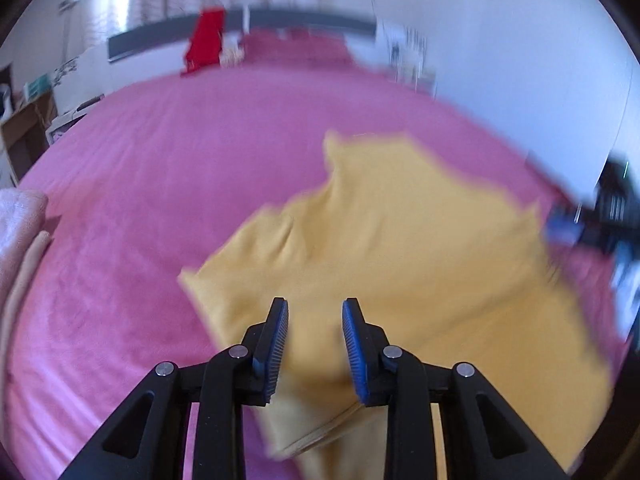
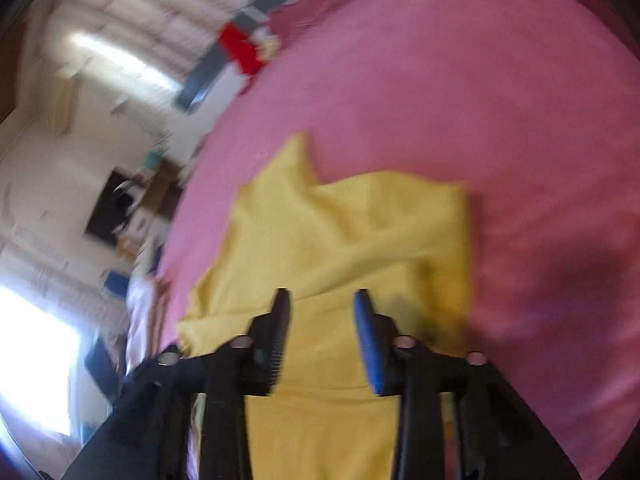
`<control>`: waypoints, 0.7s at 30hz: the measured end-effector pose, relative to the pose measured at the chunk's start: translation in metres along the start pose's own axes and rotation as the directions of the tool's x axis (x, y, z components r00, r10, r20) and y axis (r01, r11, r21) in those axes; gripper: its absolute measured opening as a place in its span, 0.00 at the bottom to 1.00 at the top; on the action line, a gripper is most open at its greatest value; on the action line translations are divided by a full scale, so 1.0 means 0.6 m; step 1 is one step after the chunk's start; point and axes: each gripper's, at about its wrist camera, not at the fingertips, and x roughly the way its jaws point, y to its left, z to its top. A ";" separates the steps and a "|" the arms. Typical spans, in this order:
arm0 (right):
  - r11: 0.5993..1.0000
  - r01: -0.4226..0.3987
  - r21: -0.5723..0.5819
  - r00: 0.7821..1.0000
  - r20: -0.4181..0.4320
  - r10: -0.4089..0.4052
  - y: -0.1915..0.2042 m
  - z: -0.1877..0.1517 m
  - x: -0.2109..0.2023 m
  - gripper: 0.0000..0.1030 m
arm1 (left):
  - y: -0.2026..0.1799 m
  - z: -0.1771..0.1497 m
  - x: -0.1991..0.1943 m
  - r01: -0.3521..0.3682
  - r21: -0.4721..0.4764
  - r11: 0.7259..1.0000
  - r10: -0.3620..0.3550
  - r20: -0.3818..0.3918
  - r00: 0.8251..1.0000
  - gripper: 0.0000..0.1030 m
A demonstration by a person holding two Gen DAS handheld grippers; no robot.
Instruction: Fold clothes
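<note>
A yellow garment (image 1: 400,248) lies crumpled and partly folded on the pink bed cover (image 1: 168,184). My left gripper (image 1: 315,305) is open and empty, just above the garment's near edge. The other gripper (image 1: 592,224) shows blurred at the garment's right edge. In the right wrist view the yellow garment (image 2: 352,232) lies under my right gripper (image 2: 322,294), which is open and empty above it. The pink cover (image 2: 500,100) fills the rest. Both views are motion-blurred.
A red garment (image 1: 204,40) hangs at the dark headboard (image 1: 304,16), with pink pillows (image 1: 296,46) beside it. Folded pale cloth (image 1: 20,232) lies at the bed's left edge. A wooden desk (image 1: 24,128) stands left of the bed.
</note>
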 end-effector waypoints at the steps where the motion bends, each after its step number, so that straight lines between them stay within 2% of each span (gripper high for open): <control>1: 0.999 -0.022 -0.048 0.999 -0.037 0.020 0.029 -0.009 0.019 0.48 | -0.009 0.004 0.002 0.021 -0.014 1.000 -0.021 0.019 1.000 0.27; 3: 0.989 -0.064 -0.136 0.992 -0.113 0.049 0.083 -0.028 0.057 0.49 | -0.030 0.011 0.011 0.058 -0.032 0.998 -0.057 0.044 0.997 0.27; 4: 0.987 -0.042 -0.155 0.989 -0.146 0.019 0.088 -0.040 0.076 0.49 | -0.048 0.005 0.041 0.044 0.003 0.999 -0.044 -0.018 0.999 0.27; 5: 0.984 -0.021 -0.175 0.984 -0.179 -0.011 0.093 -0.052 0.096 0.49 | -0.059 -0.003 0.061 0.017 0.043 0.999 -0.014 -0.067 0.998 0.27; 7: 0.977 0.015 -0.212 0.969 -0.238 -0.066 0.100 -0.073 0.131 0.48 | -0.079 -0.024 0.078 -0.045 0.142 0.989 0.057 -0.079 0.995 0.27; 8: 0.980 0.007 -0.197 0.970 -0.239 -0.055 0.083 -0.071 0.129 0.40 | -0.084 -0.029 0.070 -0.053 0.172 0.984 0.063 -0.058 0.996 0.27; 9: 0.984 0.000 -0.178 0.971 -0.236 -0.042 0.066 -0.069 0.125 0.31 | -0.083 -0.029 0.065 -0.043 0.180 0.983 0.056 -0.072 0.996 0.27; 11: 0.997 -0.009 -0.079 0.980 -0.199 -0.007 0.027 -0.057 0.088 0.28 | -0.068 -0.013 0.044 0.009 0.152 0.988 0.006 -0.097 0.995 0.27; 13: 1.000 -0.014 -0.021 0.990 -0.143 0.011 0.002 -0.041 0.046 0.33 | -0.049 0.016 0.021 0.053 0.104 0.993 -0.048 -0.048 0.998 0.27; 15: 0.997 -0.040 -0.064 0.993 -0.112 0.033 0.013 -0.003 0.026 0.40 | -0.023 0.070 0.014 0.103 0.038 0.994 -0.104 0.004 0.995 0.27; 16: 0.994 -0.050 -0.101 0.994 -0.102 0.040 0.023 0.020 0.021 0.45 | -0.013 0.095 0.026 0.129 0.008 0.992 -0.129 -0.002 0.992 0.27; 18: 0.985 -0.056 -0.160 0.996 -0.080 0.043 0.044 0.076 0.029 0.72 | 0.002 0.145 0.056 0.172 -0.038 0.984 -0.173 -0.011 0.985 0.27; 19: 0.985 -0.070 -0.161 0.996 -0.073 0.059 0.051 0.108 0.036 0.77 | 0.007 0.168 0.079 0.189 -0.048 0.981 -0.190 -0.021 0.981 0.27; 21: 0.985 -0.098 -0.143 0.994 -0.068 0.089 0.055 0.171 0.057 0.77 | 0.015 0.206 0.124 0.204 -0.050 0.978 -0.207 -0.054 0.977 0.27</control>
